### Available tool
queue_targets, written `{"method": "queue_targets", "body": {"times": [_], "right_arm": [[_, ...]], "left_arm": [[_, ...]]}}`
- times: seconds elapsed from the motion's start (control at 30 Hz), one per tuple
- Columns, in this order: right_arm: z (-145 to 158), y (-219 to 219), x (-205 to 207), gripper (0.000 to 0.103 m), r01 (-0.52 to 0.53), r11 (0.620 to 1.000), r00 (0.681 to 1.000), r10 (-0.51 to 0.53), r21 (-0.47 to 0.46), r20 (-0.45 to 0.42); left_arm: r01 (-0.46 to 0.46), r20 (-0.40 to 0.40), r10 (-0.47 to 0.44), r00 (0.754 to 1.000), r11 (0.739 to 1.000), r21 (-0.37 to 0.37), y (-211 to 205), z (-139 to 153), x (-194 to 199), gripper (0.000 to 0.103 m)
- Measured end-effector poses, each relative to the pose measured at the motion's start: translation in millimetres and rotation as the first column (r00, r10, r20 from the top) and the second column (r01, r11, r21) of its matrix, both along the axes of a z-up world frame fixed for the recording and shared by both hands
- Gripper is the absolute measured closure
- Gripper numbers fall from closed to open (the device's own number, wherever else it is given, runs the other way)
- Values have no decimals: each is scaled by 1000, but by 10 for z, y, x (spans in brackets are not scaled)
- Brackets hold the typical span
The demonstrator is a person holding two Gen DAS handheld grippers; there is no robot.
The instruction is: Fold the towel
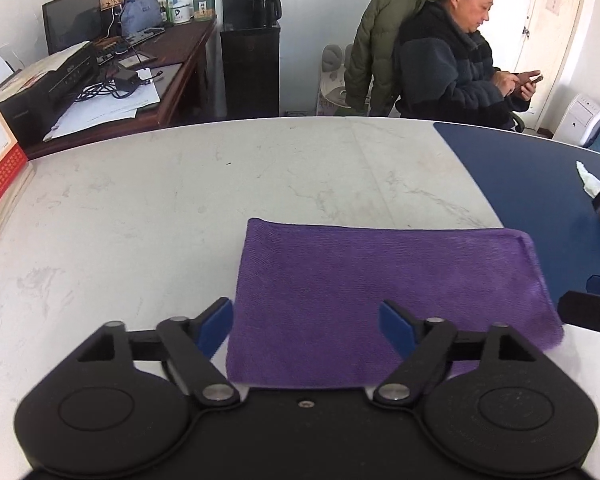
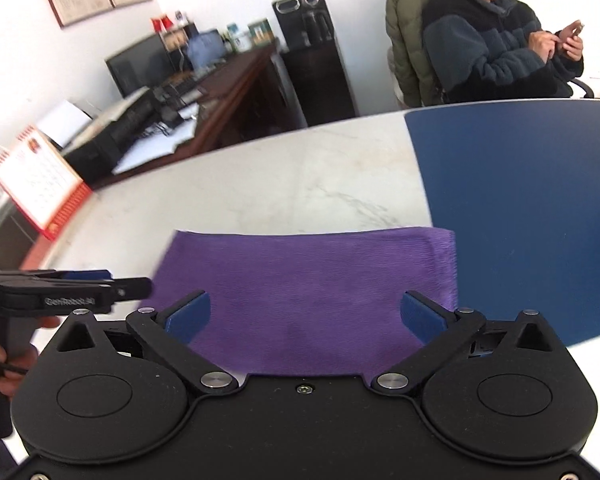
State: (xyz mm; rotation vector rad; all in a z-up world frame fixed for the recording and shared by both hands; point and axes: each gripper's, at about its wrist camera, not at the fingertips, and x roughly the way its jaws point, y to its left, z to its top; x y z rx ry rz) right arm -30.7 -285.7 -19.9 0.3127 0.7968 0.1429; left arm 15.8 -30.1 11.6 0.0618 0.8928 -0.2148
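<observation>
Towel: the purple towel [image 1: 380,300] lay flat in a folded rectangle on the pale marble-patterned surface [image 1: 160,208], its right end just reaching the dark blue mat [image 1: 540,184].
Left claw: the left claw [image 1: 306,326] hung above the towel's near left part, blue pads [image 1: 214,328] spread wide, nothing between them.
Right claw: the right claw [image 2: 306,318] hung over the towel's near edge, jaws likewise wide apart, holding nothing.
Bystander: a seated person [image 1: 456,52] in a dark fleece beyond the far edge looked at a phone [image 1: 534,80].
Left edge: a red-bordered calendar [image 2: 40,184] stood there.
</observation>
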Motion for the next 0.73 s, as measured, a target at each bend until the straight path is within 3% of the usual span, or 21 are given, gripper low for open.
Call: {"method": "queue_targets", "body": {"times": [0.17,0.3,0.37,0.5,0.73], "right_arm": [[99,-2,-174,0,26,1000,1000,-26,4,4],[159,-39,-266,0,14,999,1000,-15,46,17],[175,-24,-303,0,-8,1000,1000,7,14,26],[163,16,-383,0,-51,998,999,52,-46,16],[104,-75,-473,0,-53,999,999,53,-5,-6]], "left_arm": [[7,-34,-9,999,999,-54,-64,70,-201,17],[2,-32,-1,999,1000,6,-192,110,-370,16],[-11,-31,12,999,999,51,-249,111,-433,16],[-31,-38,33,999,998,49,-281,119,-521,16],[-41,12,40,999,998,54,-351,216,-706,16]]}}
